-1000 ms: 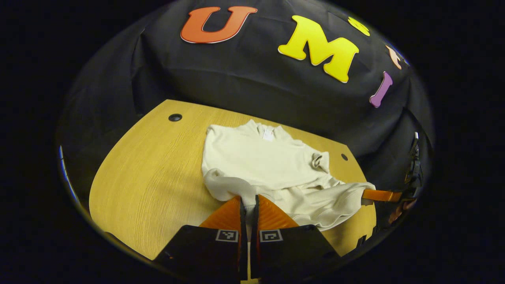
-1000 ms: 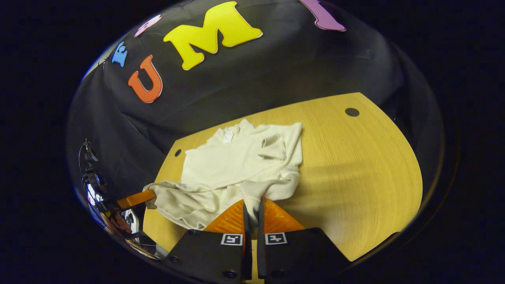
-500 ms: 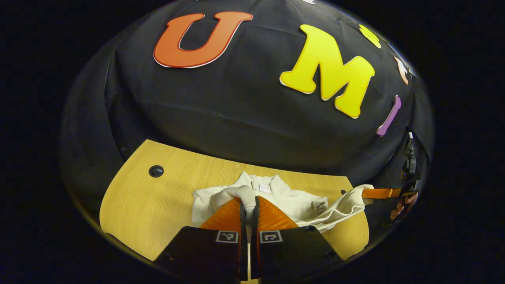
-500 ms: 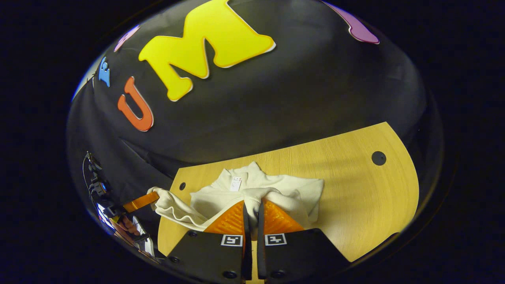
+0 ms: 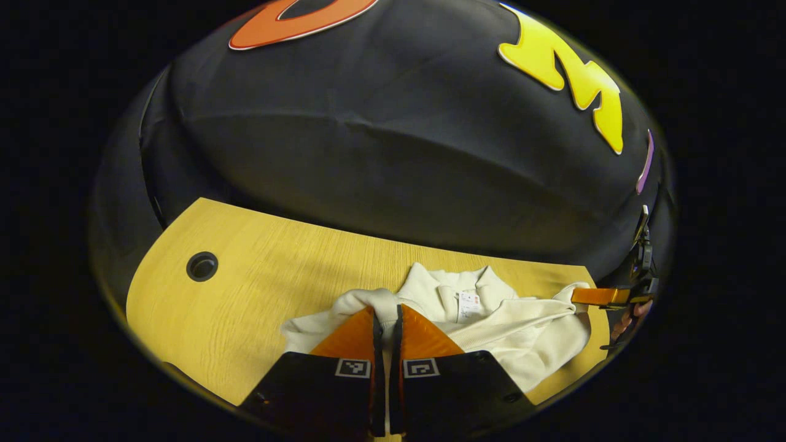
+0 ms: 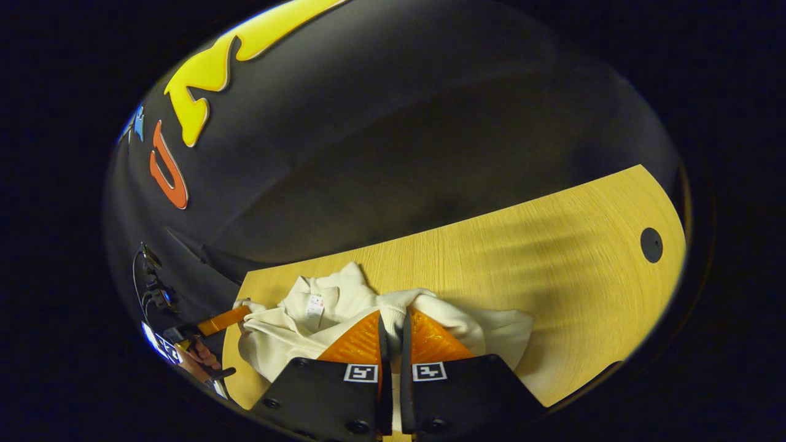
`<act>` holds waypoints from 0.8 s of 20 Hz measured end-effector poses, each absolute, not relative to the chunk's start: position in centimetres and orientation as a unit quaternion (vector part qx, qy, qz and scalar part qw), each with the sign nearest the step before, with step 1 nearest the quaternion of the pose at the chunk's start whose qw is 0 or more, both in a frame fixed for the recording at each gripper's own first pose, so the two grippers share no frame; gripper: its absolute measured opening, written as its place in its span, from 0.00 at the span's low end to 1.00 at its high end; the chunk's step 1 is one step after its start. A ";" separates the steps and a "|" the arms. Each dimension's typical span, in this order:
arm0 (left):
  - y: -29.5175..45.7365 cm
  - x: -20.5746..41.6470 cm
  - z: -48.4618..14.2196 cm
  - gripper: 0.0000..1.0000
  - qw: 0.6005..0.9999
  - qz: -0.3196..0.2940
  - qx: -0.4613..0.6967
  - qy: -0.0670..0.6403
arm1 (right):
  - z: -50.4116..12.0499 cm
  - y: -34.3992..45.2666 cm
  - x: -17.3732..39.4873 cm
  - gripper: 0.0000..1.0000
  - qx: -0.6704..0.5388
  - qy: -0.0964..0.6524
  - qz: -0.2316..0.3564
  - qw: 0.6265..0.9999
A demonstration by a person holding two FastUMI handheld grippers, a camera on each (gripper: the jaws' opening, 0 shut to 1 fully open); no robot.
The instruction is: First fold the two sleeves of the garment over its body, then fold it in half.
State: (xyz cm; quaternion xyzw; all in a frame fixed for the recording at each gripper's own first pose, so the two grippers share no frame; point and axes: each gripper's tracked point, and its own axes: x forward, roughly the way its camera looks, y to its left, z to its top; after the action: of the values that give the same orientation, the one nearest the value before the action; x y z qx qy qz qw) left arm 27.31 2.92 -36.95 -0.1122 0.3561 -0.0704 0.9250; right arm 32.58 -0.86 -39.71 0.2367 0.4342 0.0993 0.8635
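With both claws clamped on the cream garment (image 5: 522, 328), we've got the left claw (image 5: 387, 316) and right claw (image 6: 393, 319) pinching its edge near the collar on the desk (image 5: 258, 288).

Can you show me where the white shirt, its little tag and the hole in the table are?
white shirt (image 5: 540, 337): left gripper view, body fabric.
little tag (image 5: 468, 304): left gripper view, inside the collar.
hole in the table (image 5: 202, 266): left gripper view, its dark centre.

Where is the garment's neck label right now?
In the left gripper view the neck label sits inside the collar of the cream garment at the table's far edge, just right of the left gripper and left of the right gripper.
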 end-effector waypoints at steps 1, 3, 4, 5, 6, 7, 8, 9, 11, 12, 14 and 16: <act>2.7 27.7 -37.4 0.06 0.926 -0.068 -0.108 0.355 | -40.1 -0.7 32.8 0.06 0.239 0.434 0.093 0.864; 2.4 28.4 -37.2 0.10 0.931 -0.065 -0.109 0.343 | -40.6 -0.2 33.6 0.13 0.249 0.432 0.082 0.863; 2.3 28.9 -37.0 0.12 0.933 -0.068 -0.112 0.335 | -40.4 0.0 34.0 0.16 0.260 0.428 0.080 0.862; 2.6 29.0 -36.6 0.23 0.936 -0.063 -0.103 0.329 | -40.0 0.1 33.9 0.21 0.273 0.426 0.080 0.859; 2.8 29.1 -36.5 0.44 0.939 -0.063 -0.092 0.326 | -39.3 0.1 33.9 0.26 0.287 0.421 0.080 0.856; 3.4 29.2 -35.5 0.61 0.943 -0.059 -0.082 0.317 | -38.7 0.2 34.0 0.37 0.301 0.416 0.078 0.855; 4.0 29.5 -34.4 0.78 0.949 -0.056 -0.078 0.302 | -37.9 -0.1 34.2 0.59 0.312 0.406 0.073 0.856; 4.6 29.9 -32.8 0.90 0.955 -0.050 -0.075 0.283 | -37.0 -0.5 34.4 0.64 0.319 0.396 0.065 0.858; 5.8 29.3 -30.2 0.95 0.964 -0.037 -0.068 0.254 | -35.6 -1.9 34.5 0.66 0.321 0.377 0.050 0.868; 6.3 28.8 -28.6 0.95 0.966 -0.030 -0.068 0.246 | -34.5 -2.7 34.1 0.73 0.313 0.373 0.044 0.872; 6.8 27.3 -25.5 0.97 0.970 -0.017 -0.079 0.231 | -32.8 -3.9 33.3 0.80 0.269 0.358 0.033 0.894; 7.1 25.5 -21.9 0.98 0.973 -0.014 -0.093 0.211 | -29.0 -4.9 31.2 0.83 0.204 0.331 0.032 0.921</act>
State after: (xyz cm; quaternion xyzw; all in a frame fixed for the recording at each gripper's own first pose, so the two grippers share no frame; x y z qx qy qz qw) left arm 25.53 7.08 -21.89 -0.0934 0.2107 -0.0142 0.9730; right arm 31.21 -4.90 -29.04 0.2042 0.3306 0.0318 0.9209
